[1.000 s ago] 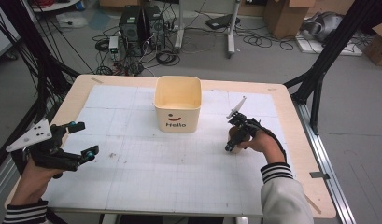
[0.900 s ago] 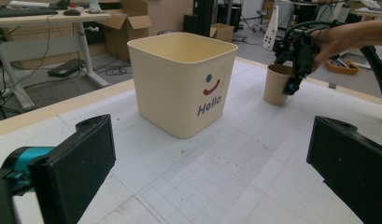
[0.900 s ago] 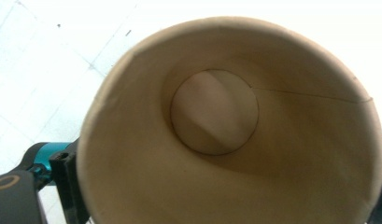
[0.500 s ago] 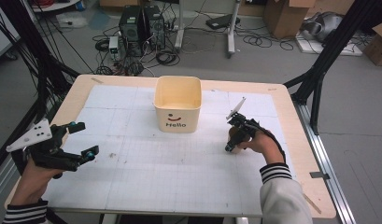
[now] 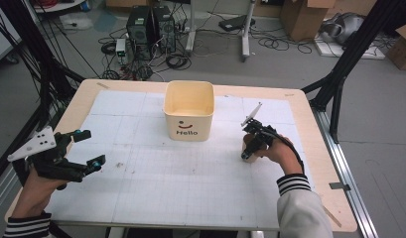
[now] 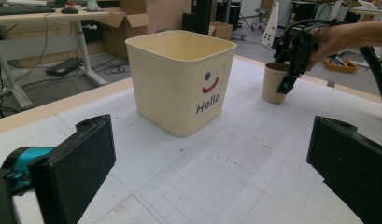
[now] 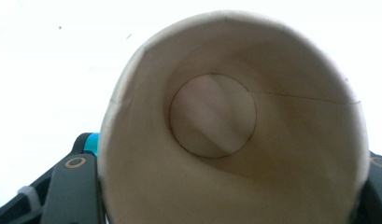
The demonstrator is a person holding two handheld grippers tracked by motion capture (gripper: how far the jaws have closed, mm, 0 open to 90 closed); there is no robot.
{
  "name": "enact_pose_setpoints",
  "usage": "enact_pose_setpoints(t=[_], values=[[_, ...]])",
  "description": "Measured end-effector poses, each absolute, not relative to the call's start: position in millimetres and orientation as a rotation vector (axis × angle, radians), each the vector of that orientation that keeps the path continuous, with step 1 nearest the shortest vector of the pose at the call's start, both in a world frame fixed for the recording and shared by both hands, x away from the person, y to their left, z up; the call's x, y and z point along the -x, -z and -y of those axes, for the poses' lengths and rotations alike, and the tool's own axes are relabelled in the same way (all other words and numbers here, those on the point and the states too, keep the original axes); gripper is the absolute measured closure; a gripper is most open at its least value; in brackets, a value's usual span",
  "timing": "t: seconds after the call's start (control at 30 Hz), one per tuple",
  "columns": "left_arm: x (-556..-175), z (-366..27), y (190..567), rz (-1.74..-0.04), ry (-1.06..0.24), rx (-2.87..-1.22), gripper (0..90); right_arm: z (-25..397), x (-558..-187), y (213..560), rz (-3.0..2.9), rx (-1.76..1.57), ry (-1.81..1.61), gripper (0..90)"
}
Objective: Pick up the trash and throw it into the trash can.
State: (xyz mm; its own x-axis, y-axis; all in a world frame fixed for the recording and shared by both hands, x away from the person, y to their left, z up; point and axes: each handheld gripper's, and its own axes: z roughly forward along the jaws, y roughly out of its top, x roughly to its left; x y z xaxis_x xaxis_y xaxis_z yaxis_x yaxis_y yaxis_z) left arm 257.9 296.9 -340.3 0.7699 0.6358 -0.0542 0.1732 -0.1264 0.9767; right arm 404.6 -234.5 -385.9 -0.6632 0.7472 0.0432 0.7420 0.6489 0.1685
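While the cream square plastic bin with the "Hello" smiley (image 5: 188, 113) is sitting mid-surface on the white gridded surface (image 5: 156, 183), the right gripper (image 5: 250, 148) is clamping its jaws on a tan paper cup (image 6: 274, 82), standing upright right of the bin. Left of the bin, the left gripper (image 5: 86, 148) is hovering, jaws wide apart, gripping nothing.

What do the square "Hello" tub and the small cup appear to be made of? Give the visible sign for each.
Tub: probably moulded plastic, matte cream; smooth seamless walls, rounded corners, printed face.
Cup: looks like brown paper; a glued side seam and a separate round base disc show inside. The right claw is around it.
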Motion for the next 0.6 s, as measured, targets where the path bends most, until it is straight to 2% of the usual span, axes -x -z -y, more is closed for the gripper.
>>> enact_pose_setpoints(t=[0.4,0.6], values=[[-258,-297,341,-0.65,-0.444,-1.684,1.7,234,-404,383,-2.831,-1.265,-0.264,32.5],[-259,-298,342,-0.658,-0.442,-1.683,1.7,230,-404,370,-2.829,-1.242,-0.281,32.8]])
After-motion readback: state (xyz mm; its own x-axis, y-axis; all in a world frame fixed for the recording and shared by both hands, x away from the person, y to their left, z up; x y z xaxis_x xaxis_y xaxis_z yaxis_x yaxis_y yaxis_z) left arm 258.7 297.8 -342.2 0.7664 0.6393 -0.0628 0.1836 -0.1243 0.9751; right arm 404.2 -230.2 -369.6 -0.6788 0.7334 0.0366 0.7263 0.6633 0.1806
